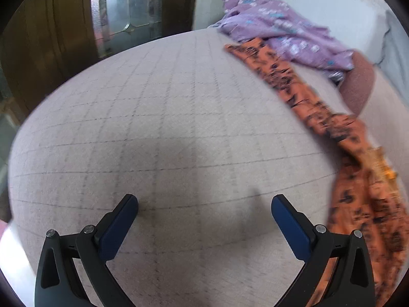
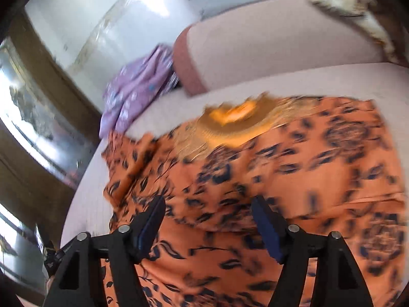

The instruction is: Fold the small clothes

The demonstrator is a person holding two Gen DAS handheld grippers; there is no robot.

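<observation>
Though motion-blurred, both hand-held grippers, left (image 1: 204, 206) and right (image 2: 208, 206), gape empty; orange garment (image 2: 281, 179) half cut off.

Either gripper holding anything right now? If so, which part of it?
Nothing held. Left gripper is open over the bare bedsheet. Right gripper is open above the orange patterned garment, with no fabric between its fingers.

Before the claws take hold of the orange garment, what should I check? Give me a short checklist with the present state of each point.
1. Left claw open, holding nothing: ok.
2. Right claw open: ok.
3. Right claw over the orange garment: ok.
4. Left claw over the garment: not ok; it faces bare bed cover, garment at its right.
5. Garment lying flat: cannot tell; pictures blurred.
6. Purple garment apart from the orange one: not ok; it overlaps one end.
</observation>
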